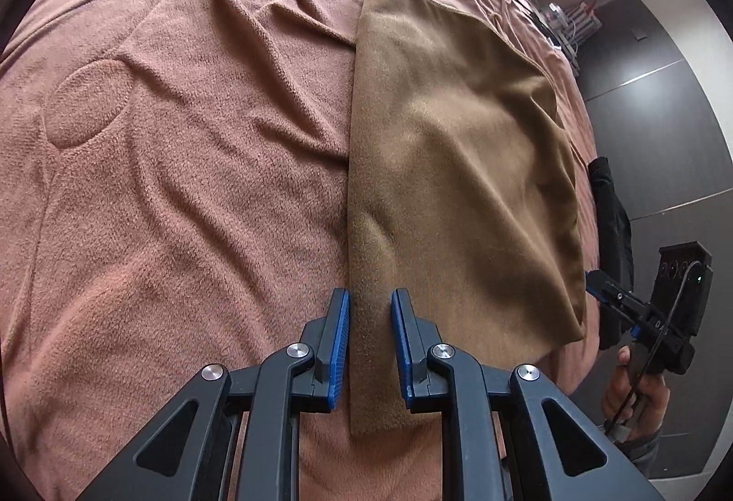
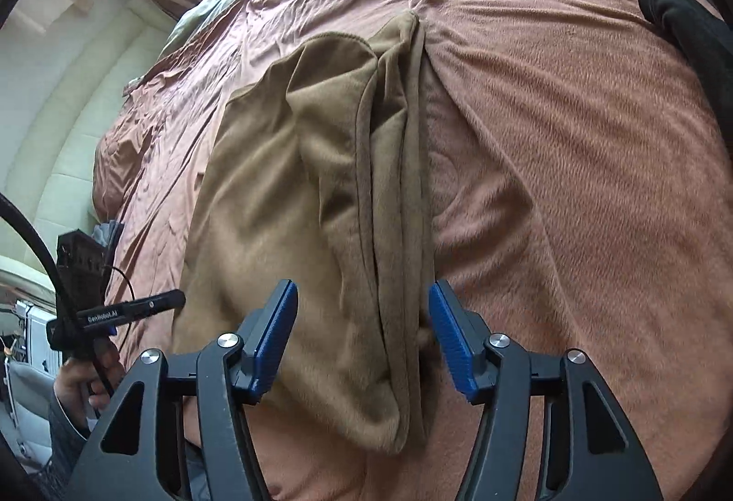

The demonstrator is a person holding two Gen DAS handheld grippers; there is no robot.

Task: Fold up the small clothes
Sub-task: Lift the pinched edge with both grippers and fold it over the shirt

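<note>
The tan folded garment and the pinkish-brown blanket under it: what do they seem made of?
The tan folded garment looks like soft brushed fleece or velour: matte, short nap, limp folds. The pinkish-brown blanket looks like knitted or terry-like plush: fine looped texture, embossed oval.

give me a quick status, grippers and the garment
Left gripper narrow, folded edge between its pads, grip unclear. Right gripper open above tan garment. Garment folded on pink blanket. Nothing in the way.

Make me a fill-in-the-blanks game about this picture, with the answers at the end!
1. The folded garment is ____ in colour.
2. It lies on a pinkish ____.
3. The right gripper has its jaws wide ____.
4. The pads of both grippers are ____ in colour.

Answers: tan; blanket; open; blue
</note>
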